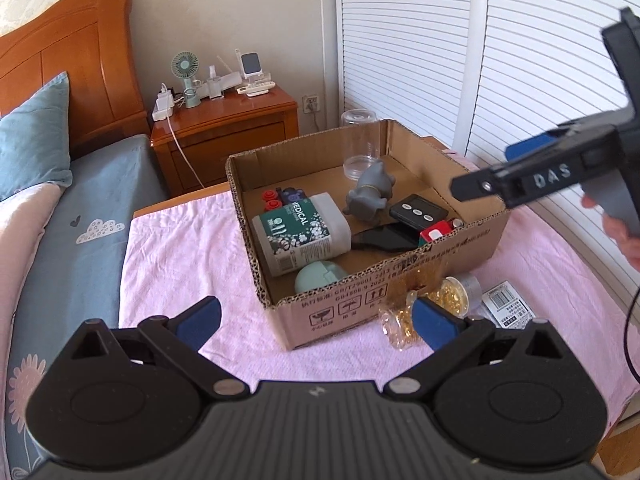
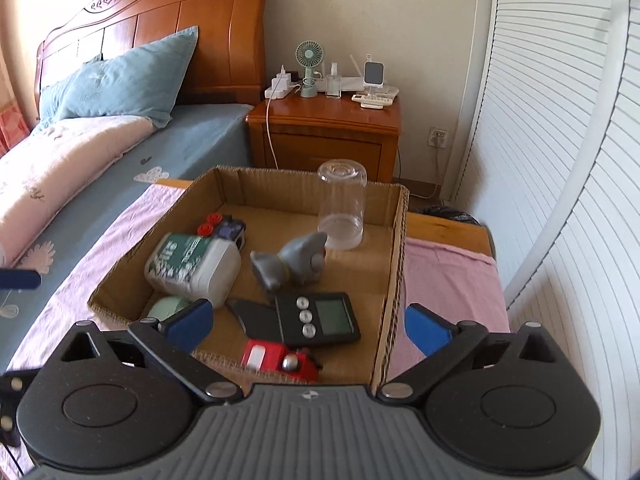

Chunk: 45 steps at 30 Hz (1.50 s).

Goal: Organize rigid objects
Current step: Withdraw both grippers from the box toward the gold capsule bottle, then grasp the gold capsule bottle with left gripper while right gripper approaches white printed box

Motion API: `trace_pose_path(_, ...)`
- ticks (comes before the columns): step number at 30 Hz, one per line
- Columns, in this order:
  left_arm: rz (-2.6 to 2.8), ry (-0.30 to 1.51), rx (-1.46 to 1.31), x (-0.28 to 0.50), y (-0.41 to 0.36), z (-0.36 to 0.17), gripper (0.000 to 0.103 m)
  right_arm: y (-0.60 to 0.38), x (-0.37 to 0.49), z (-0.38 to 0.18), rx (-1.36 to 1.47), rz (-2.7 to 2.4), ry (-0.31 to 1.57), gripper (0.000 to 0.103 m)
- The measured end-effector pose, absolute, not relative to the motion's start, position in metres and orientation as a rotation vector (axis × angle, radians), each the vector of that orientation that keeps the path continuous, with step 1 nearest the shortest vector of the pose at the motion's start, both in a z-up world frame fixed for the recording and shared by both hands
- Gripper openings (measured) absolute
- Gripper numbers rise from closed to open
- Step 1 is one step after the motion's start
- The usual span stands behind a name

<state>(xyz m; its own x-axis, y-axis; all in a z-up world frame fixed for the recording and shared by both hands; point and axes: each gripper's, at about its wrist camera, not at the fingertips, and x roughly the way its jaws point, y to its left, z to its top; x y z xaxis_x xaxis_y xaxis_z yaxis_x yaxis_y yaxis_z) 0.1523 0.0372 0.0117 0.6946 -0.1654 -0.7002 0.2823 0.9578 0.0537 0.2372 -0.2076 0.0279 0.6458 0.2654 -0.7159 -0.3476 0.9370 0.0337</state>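
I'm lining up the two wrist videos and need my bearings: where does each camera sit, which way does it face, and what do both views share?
Left wrist: sits on the left gripper, looking down at the cardboard box from its near side; its own open fingers show, plus the right gripper and a hand.
Right wrist: sits on the right gripper, above the box's edge, facing the nightstand; its own open fingers show.
Shared: box, medical bottle, grey figurine, timer, nightstand.
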Motion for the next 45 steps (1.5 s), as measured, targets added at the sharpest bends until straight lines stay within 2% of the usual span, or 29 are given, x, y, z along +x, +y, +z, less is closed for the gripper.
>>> trace_pose_path(12, -0.142, 0.714, 0.137, 0.114, 0.035, 0.022, 0.101, -0.215, 0.188, 0.026, -0.092, 0.363, 0.789, 0.103)
trace_pose_path(22, -0.070, 0.726, 0.086, 0.089, 0.026, 0.001, 0.101, -0.233, 0.155, -0.028, -0.048, 0.345, 0.900, 0.103)
trace_pose_path(31, -0.101, 0.796, 0.052, 0.090, 0.019, -0.024, 0.101, -0.228, 0.143, -0.076, -0.090, 0.276, 0.971, 0.103)
trace_pose_path(45, -0.142, 0.840, 0.048, 0.106, 0.005, -0.037, 0.101, -0.264, 0.139, -0.081, -0.108, 0.196, 0.939, 0.103)
